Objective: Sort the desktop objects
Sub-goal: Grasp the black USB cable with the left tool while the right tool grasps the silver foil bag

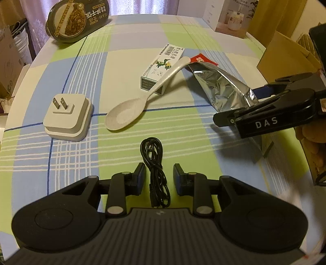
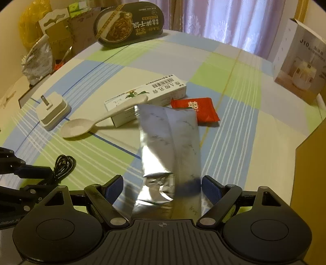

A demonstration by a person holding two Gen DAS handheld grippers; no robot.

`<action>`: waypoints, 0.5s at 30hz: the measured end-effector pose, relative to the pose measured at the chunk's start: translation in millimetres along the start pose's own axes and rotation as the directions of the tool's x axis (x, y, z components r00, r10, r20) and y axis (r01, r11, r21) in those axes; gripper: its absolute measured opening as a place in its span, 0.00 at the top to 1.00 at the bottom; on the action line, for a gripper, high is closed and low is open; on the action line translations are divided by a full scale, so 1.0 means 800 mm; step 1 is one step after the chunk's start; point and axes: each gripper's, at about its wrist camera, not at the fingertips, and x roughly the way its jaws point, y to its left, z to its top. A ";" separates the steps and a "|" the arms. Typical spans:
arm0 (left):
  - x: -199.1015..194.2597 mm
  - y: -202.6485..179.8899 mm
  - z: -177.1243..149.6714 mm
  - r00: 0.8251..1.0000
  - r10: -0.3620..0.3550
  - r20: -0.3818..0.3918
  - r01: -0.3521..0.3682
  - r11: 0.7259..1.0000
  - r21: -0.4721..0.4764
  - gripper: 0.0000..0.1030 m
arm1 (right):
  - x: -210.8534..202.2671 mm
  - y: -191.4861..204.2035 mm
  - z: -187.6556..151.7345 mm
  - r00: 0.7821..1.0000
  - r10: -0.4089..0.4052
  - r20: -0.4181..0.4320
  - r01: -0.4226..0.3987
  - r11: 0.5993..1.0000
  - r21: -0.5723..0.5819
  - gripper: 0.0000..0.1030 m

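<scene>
**Foil pouch between my right fingers, cable between my left**

I'm working over a table under a checked cloth [image 1: 122,51] of green, blue and cream, with pale curtains [image 2: 224,18] at 12 o'clock and cardboard boxes crowding the left edge. A humidifier box [image 2: 299,61] stands at 2 o'clock in the right view.

My left gripper [image 1: 159,177] is spread, straddling a coiled black cable [image 1: 156,163] without touching it. My right gripper [image 2: 162,187] has the silver foil pouch [image 2: 169,146] standing between its fingers; the pouch's lower end is blurred and I cannot tell whether the pads press it.

The red sachet [image 2: 195,110] is partly hidden behind the pouch. The pale spoon [image 1: 130,110] leans its handle on the white carton [image 1: 161,69], bowl on the cloth. The white plug adapter [image 1: 67,116] lies prongs-up at 10 o'clock.

The sealed dark food tub [image 1: 77,20] sits at 11 o'clock; its contents are not visible.
</scene>
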 end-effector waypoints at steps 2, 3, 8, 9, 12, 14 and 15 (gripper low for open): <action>0.000 0.002 0.000 1.000 -0.004 0.003 0.004 1.000 -0.007 0.76 | -0.002 -0.007 0.001 1.000 0.006 0.005 -0.006 1.000 0.022 0.21; 0.000 0.002 0.000 1.000 -0.005 0.004 0.005 1.000 -0.007 0.76 | -0.004 -0.009 0.002 1.000 0.011 0.005 -0.011 0.999 0.033 0.21; 0.002 0.001 0.000 1.000 -0.007 0.005 0.007 1.000 -0.004 0.76 | -0.008 -0.021 0.005 1.000 0.027 0.006 -0.028 0.996 0.086 0.21; 0.002 0.001 0.000 1.000 -0.007 0.005 0.007 1.000 -0.001 0.76 | -0.008 -0.023 0.004 1.000 0.028 0.003 -0.029 0.996 0.090 0.21; 0.003 -0.001 0.000 1.000 -0.004 0.006 0.004 1.000 0.009 0.76 | -0.003 -0.025 0.002 0.999 0.037 -0.015 -0.035 0.995 0.092 0.22; 0.004 -0.002 0.000 1.000 -0.002 0.005 0.002 1.000 0.016 0.76 | -0.002 -0.022 0.001 0.999 0.037 -0.025 -0.035 0.996 0.076 0.33; 0.004 -0.002 0.000 1.000 -0.002 0.005 0.001 1.000 0.020 0.76 | -0.002 -0.020 0.000 0.999 0.034 -0.030 -0.032 0.997 0.066 0.40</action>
